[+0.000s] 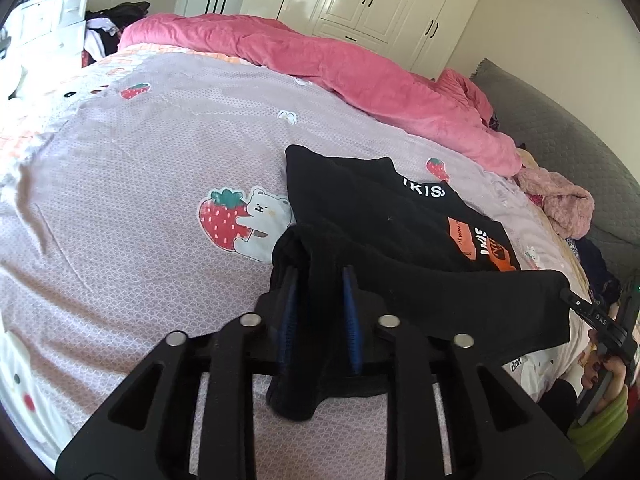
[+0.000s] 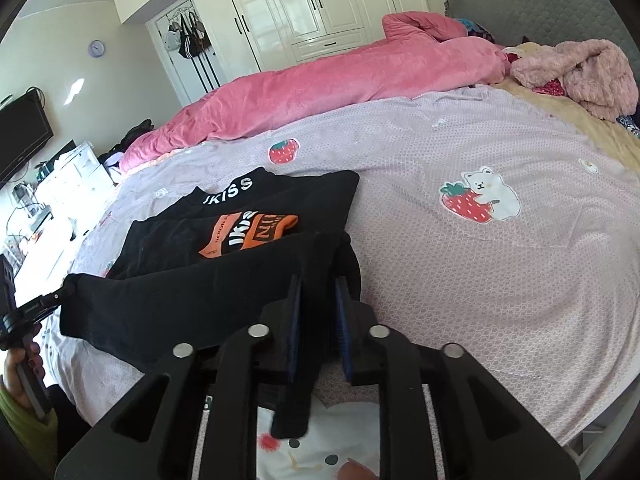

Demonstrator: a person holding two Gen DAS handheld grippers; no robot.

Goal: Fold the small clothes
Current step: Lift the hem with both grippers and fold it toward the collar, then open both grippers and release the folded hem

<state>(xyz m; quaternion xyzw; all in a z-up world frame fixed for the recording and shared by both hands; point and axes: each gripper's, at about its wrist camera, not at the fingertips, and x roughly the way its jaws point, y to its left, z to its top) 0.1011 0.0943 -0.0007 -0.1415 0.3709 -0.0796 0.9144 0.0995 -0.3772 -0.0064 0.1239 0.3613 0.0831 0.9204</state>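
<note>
A small black shirt [image 1: 384,216] with white letters and an orange patch lies on the lilac bedspread [image 1: 140,152]. Its near hem is lifted off the bed and stretched between both grippers. My left gripper [image 1: 320,276] is shut on one corner of the hem, with black cloth between its blue pads. My right gripper [image 2: 318,280] is shut on the other corner of the shirt [image 2: 248,216]. Each gripper shows at the edge of the other's view: the right one in the left wrist view [image 1: 568,294], the left one in the right wrist view [image 2: 66,290].
A rolled pink duvet [image 1: 360,76] runs along the far side of the bed. A fluffy pink garment [image 2: 580,72] lies near the grey headboard [image 2: 540,4]. White wardrobes [image 2: 312,4] stand behind. The bedspread [image 2: 500,260] has strawberry and bear prints.
</note>
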